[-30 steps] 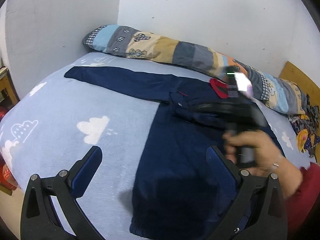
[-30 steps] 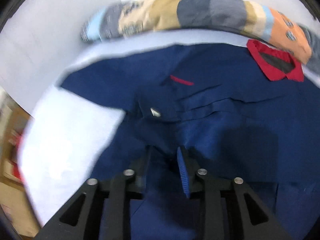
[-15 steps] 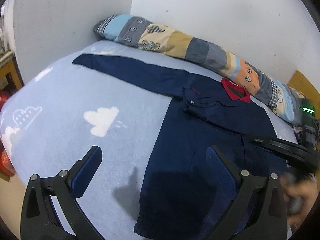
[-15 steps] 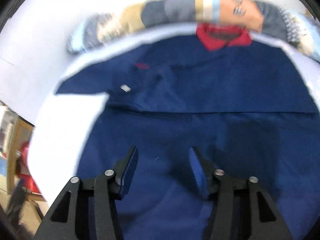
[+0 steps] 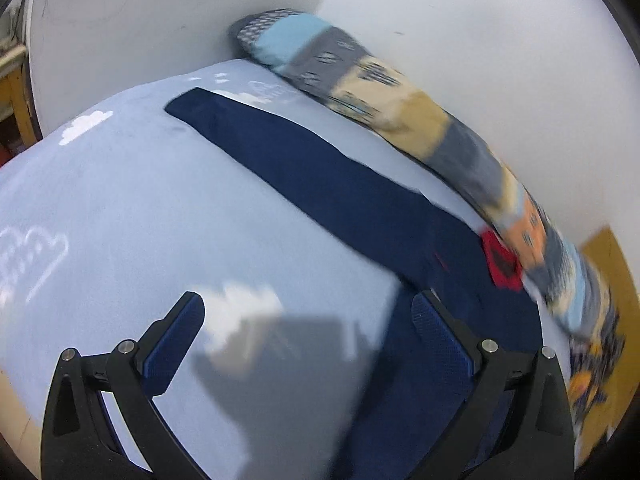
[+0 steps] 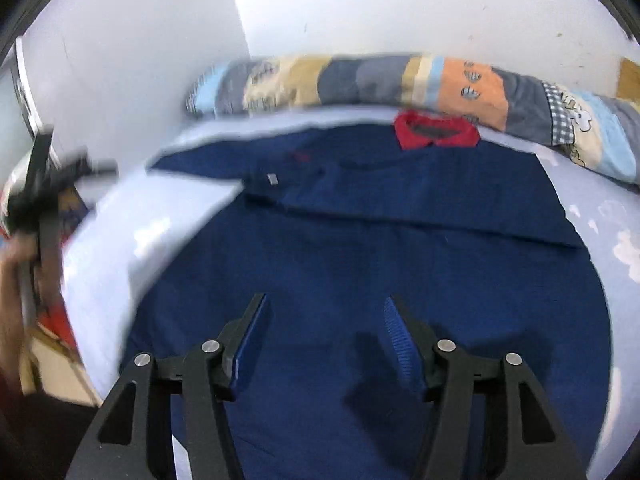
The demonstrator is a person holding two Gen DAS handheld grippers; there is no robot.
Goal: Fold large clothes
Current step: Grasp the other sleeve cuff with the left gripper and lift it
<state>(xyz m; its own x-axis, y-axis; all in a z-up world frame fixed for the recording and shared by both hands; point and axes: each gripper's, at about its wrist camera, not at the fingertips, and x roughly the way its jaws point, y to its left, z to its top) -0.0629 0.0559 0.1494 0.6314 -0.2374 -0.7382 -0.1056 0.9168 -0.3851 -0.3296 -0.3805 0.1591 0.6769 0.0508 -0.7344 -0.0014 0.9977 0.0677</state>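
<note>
1. Left wrist view: the left gripper (image 5: 308, 312) hovers with its fingers spread wide and empty above the light blue bed (image 5: 152, 208). The navy sweater (image 5: 360, 208) lies to the right, one sleeve stretched toward the far left corner, beside the long patchwork pillow (image 5: 400, 112).
2. Right wrist view: the right gripper (image 6: 324, 312) is opening, nothing between its fingers, above the sweater's body (image 6: 400, 260). The red collar (image 6: 436, 130) lies far, near the pillow (image 6: 460, 84).

A long-sleeved navy shirt (image 6: 400, 248) lies flat on the light-blue cloud-print bed (image 5: 140, 208), its red collar (image 6: 436, 132) just before the long patchwork bolster pillow (image 6: 480, 92) along the white wall (image 6: 400, 8), one sleeve (image 5: 280, 148) stretched leftward.
</note>
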